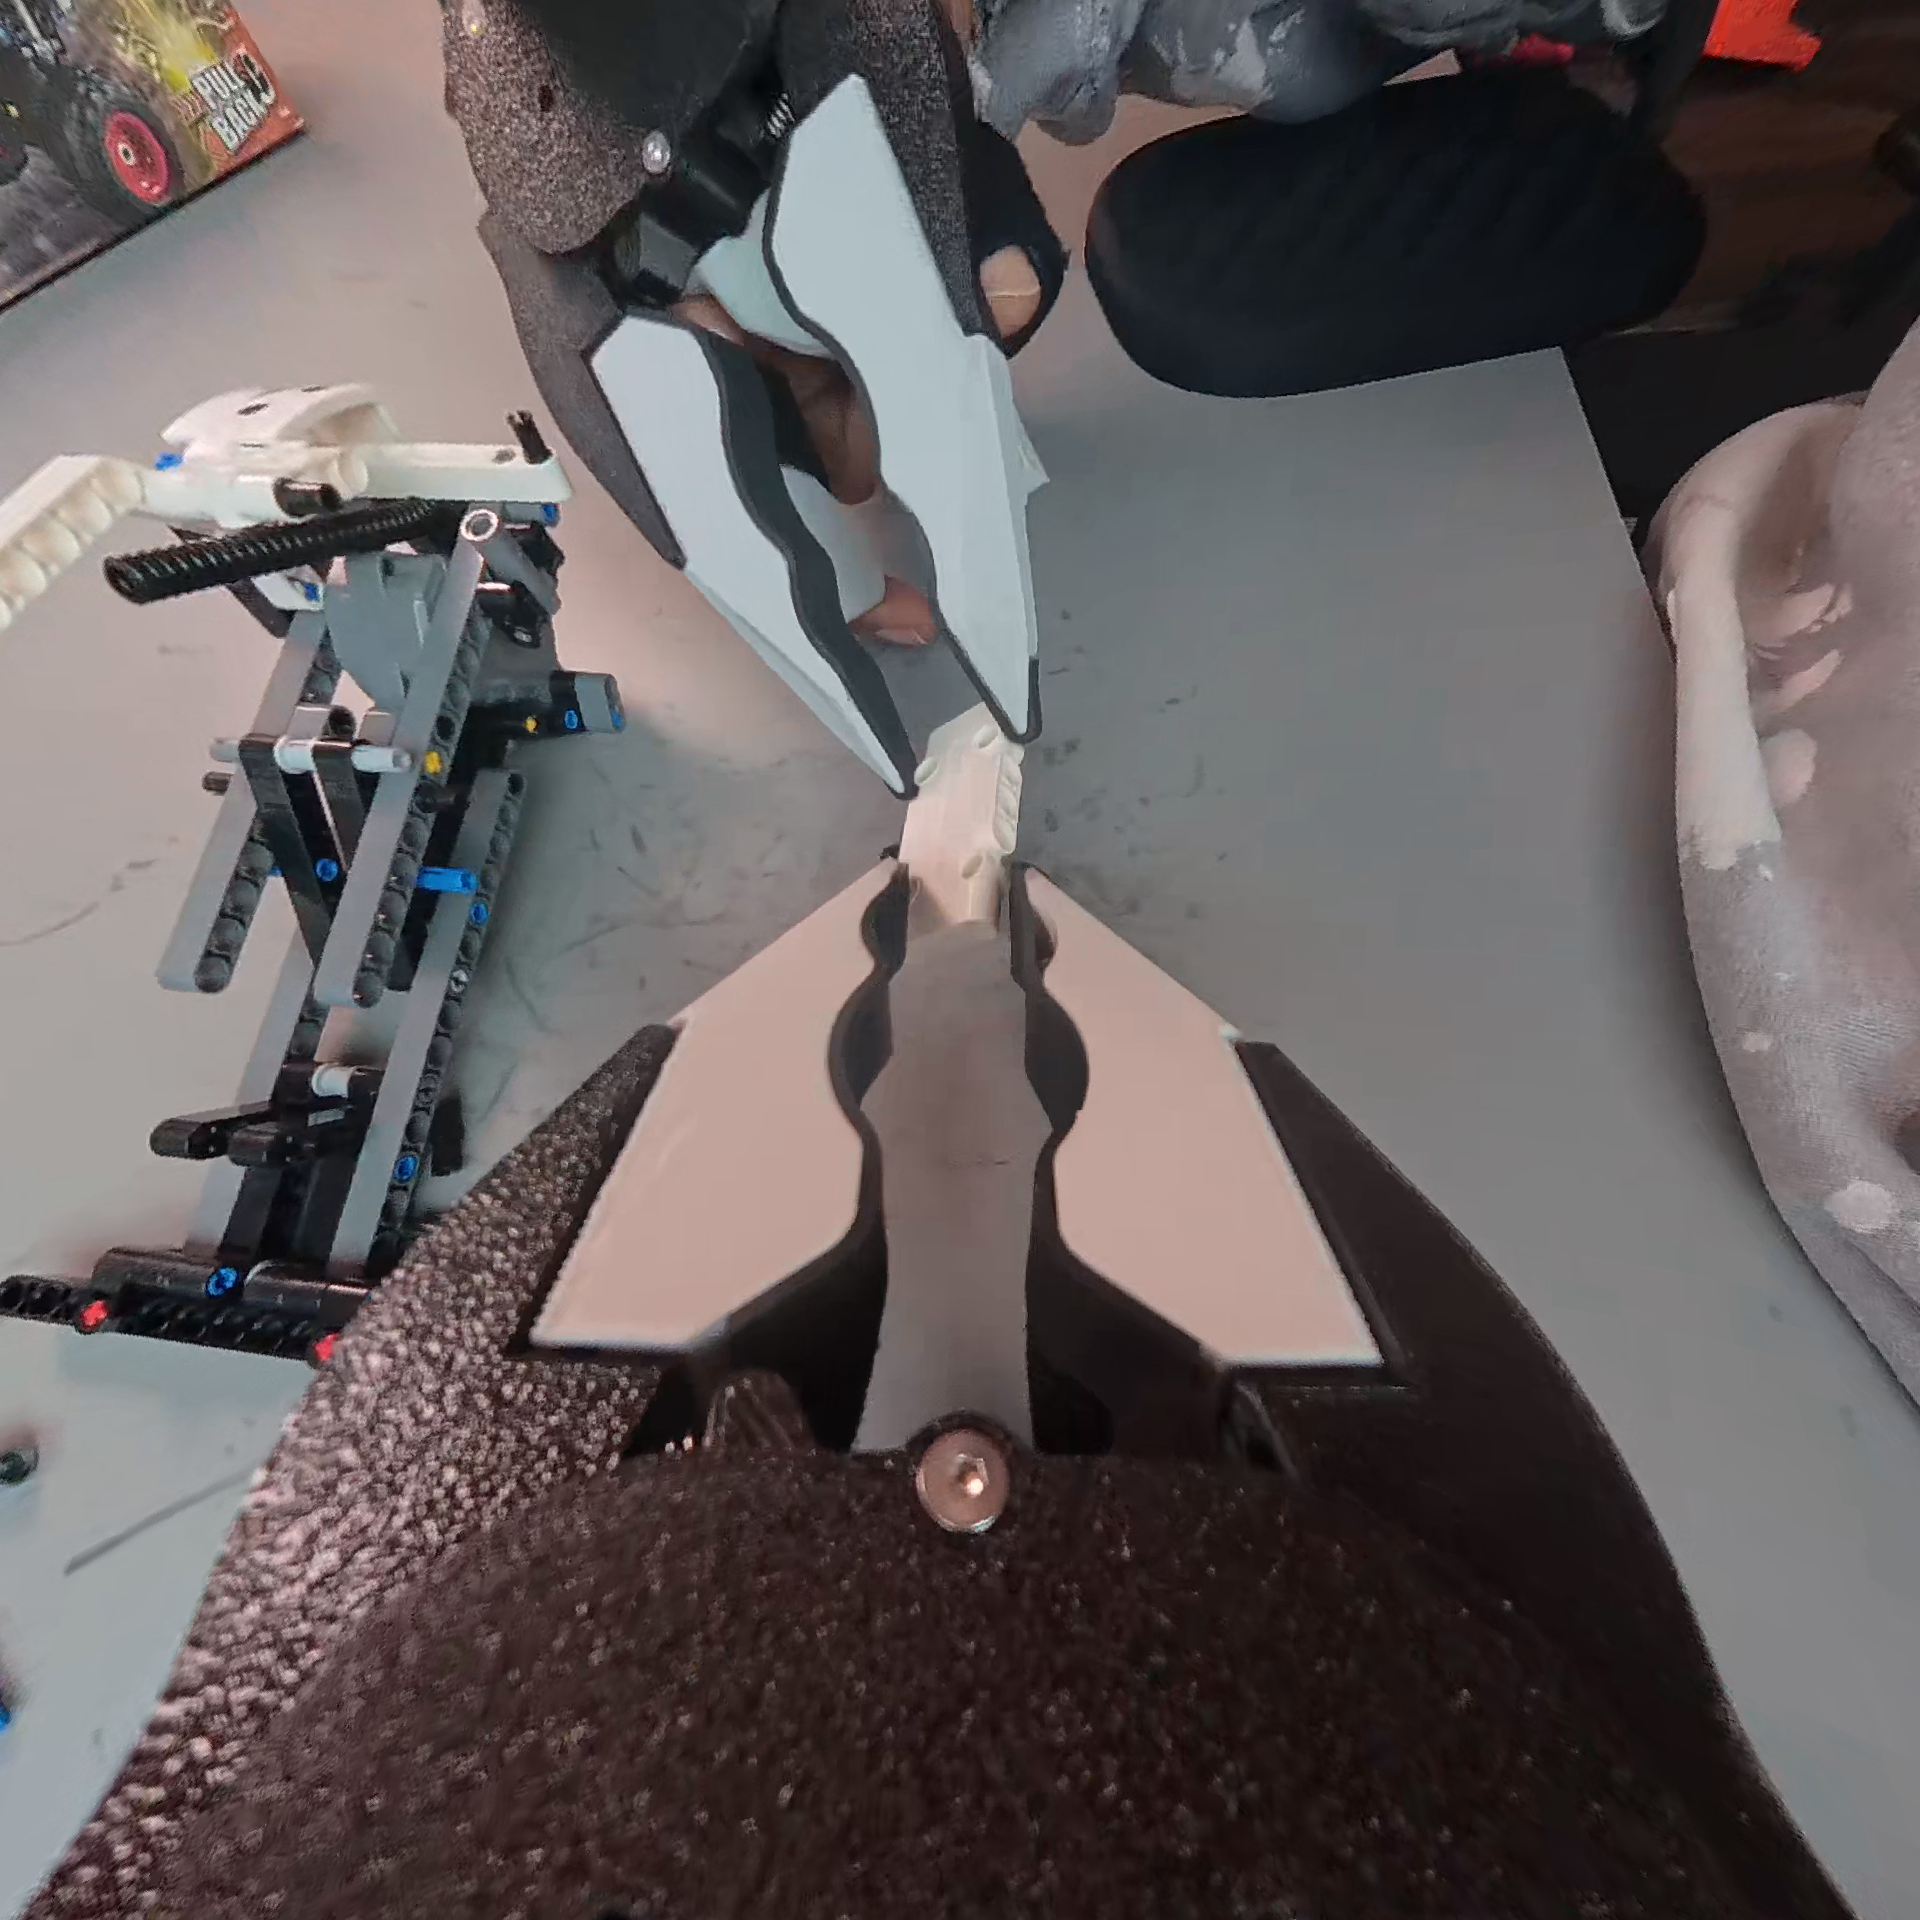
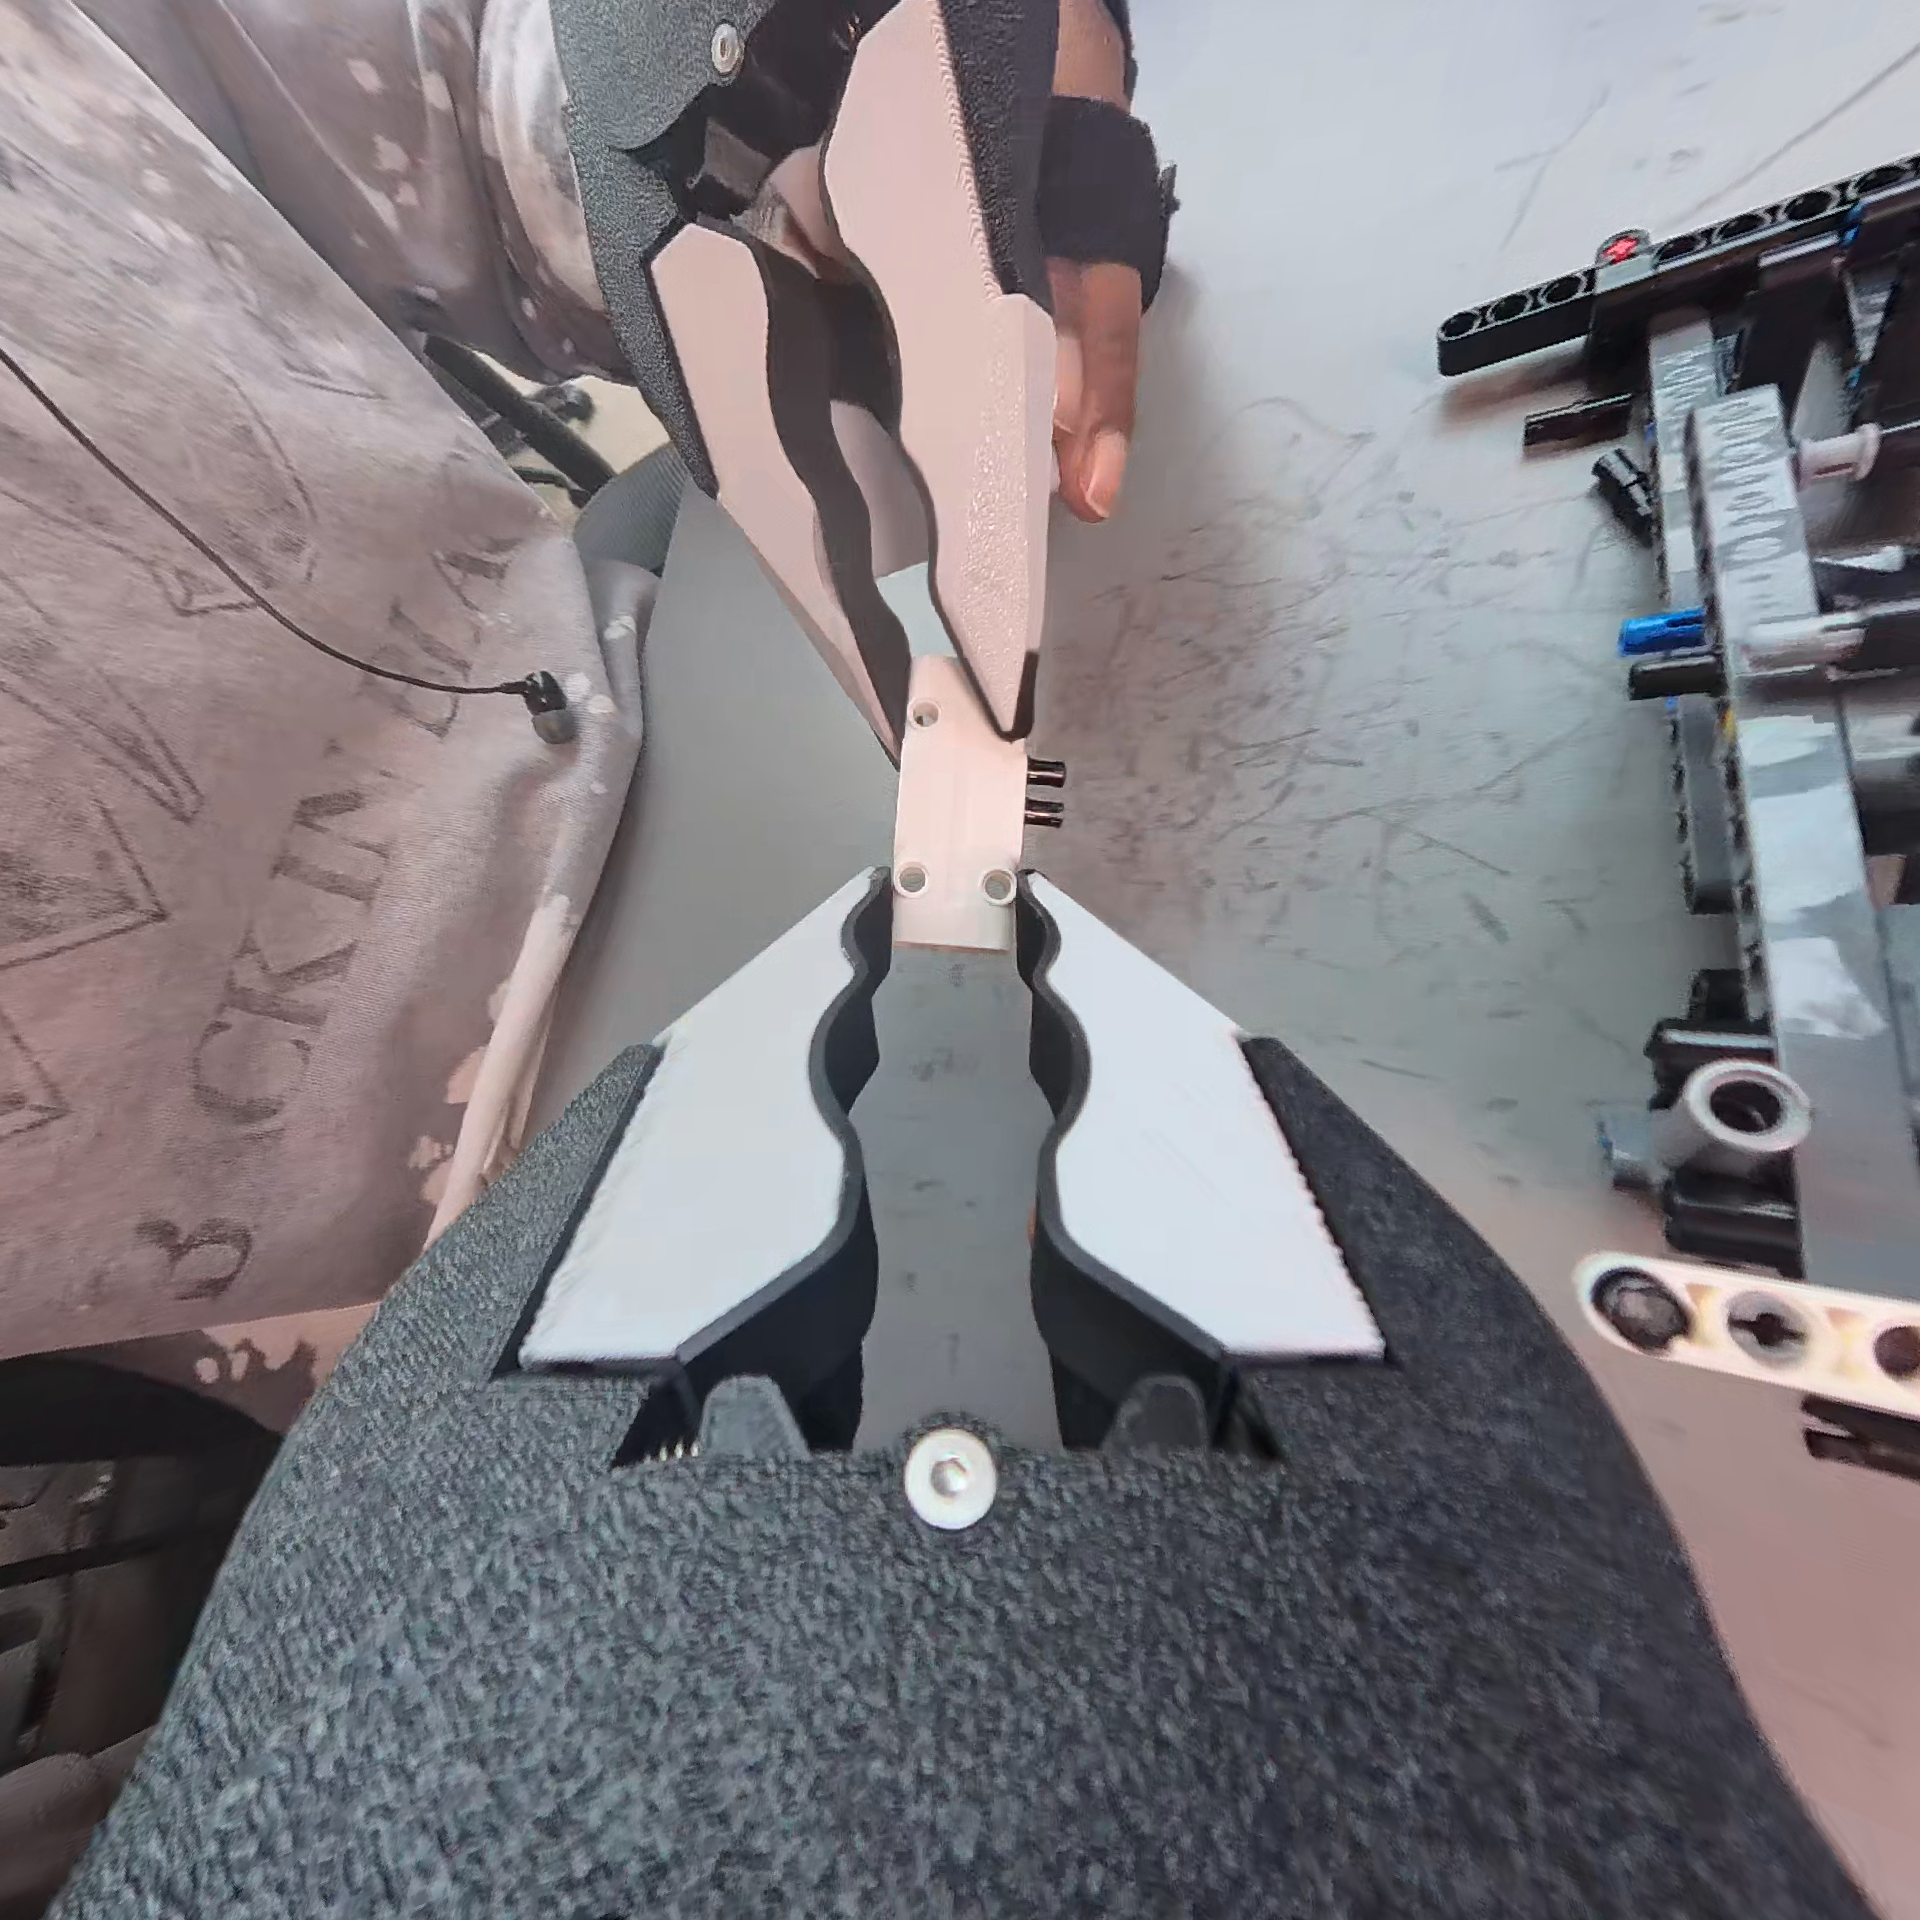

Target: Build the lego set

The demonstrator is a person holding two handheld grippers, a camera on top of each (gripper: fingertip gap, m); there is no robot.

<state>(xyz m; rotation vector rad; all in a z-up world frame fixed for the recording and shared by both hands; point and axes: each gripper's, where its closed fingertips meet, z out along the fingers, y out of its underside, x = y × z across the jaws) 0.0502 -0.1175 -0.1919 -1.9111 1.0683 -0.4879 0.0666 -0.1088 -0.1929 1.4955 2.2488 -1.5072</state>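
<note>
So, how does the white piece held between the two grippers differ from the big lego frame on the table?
The white piece is small and one colour; the lego frame is large, built of grey, black and white beams with blue pins. The white piece is held up above the table, pinched at opposite ends by the left gripper and right gripper; the frame lies on the table, untouched. Both have round pin holes.

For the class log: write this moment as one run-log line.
left gripper: shut on panel | right gripper: shut on panel | chassis: on table
</note>
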